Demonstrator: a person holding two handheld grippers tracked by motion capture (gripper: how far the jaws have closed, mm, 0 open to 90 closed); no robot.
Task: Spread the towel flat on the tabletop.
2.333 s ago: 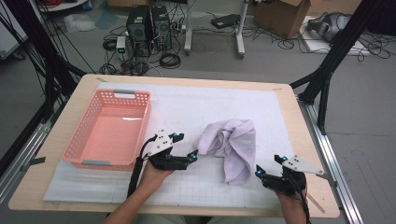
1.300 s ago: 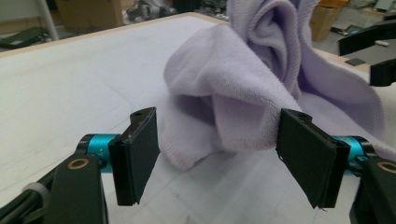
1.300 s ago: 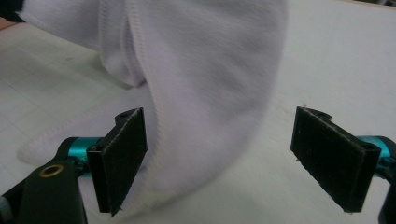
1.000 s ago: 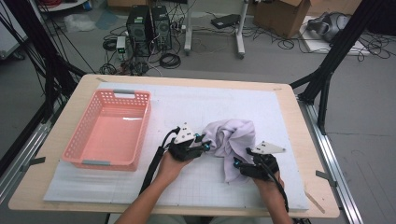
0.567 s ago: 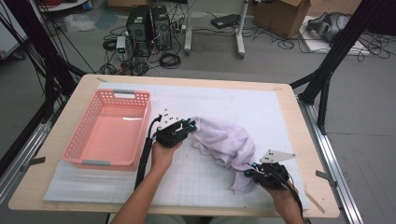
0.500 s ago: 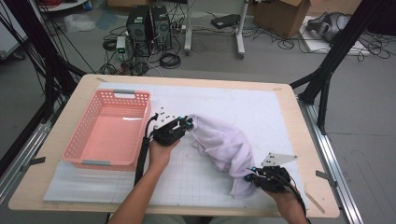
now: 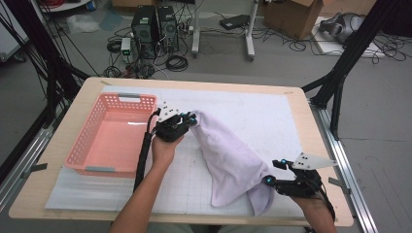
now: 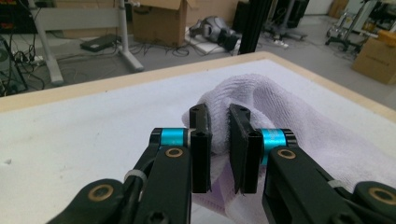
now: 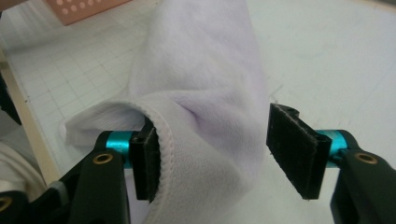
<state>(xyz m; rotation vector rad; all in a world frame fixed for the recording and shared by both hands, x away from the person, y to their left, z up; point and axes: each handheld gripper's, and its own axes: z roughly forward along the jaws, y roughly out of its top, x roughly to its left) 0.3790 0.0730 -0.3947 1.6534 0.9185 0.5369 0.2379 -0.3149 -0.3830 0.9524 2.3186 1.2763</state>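
Note:
A pale lilac towel (image 7: 228, 155) lies stretched in a diagonal band across the white gridded mat. My left gripper (image 7: 191, 119) holds the towel's far end just right of the pink basket (image 7: 83, 133). In the left gripper view its jaws (image 8: 219, 140) are shut on a fold of the towel (image 8: 289, 112). My right gripper (image 7: 268, 180) is at the near end by the table's front right. Its jaws (image 9: 217, 154) have just been opening and stand wide. The towel's hem (image 9: 201, 70) drapes over one pad, and the other pad (image 9: 294, 144) is clear of it.
The pink basket is empty and sits at the mat's left side; a corner of it (image 9: 79, 9) shows in the right gripper view. The wooden table's front edge (image 7: 194, 219) runs close under the right hand. Computers, cables and boxes lie on the floor beyond the table.
The towel was bunched mid-table; both grippers took it and drew apart, the left toward the basket, the right toward the front right corner, stretching it into a diagonal band.

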